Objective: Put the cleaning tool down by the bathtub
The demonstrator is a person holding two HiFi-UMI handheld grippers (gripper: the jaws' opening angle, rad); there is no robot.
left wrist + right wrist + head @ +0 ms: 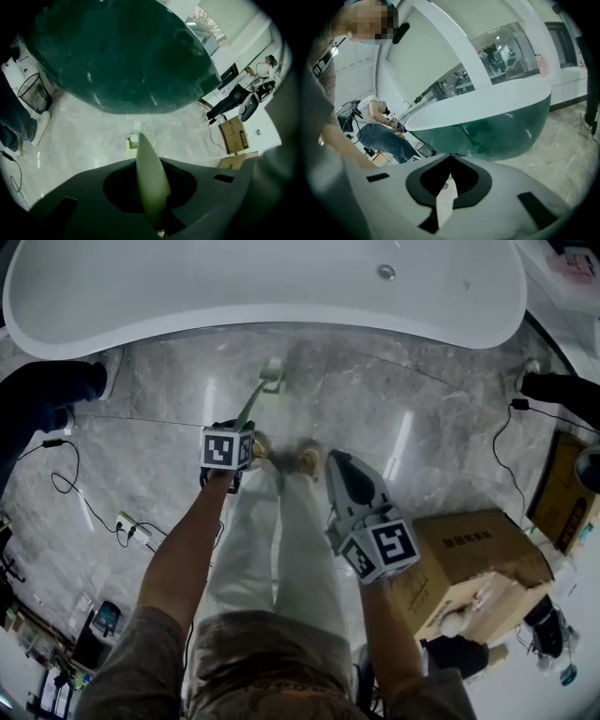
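Observation:
The cleaning tool has a long pale green handle and a small pale head down on the grey marble floor, just in front of the bathtub. My left gripper is shut on the handle's upper end. In the left gripper view the handle runs out between the jaws to the head on the floor below the tub's dark green side. My right gripper hangs to the right over my legs, shut and empty, and its jaws meet at the tips.
A cardboard box stands on the floor at the right. Cables and a power strip lie at the left. Dark shoes of bystanders show at the left and right. A wire bin stands beside the tub.

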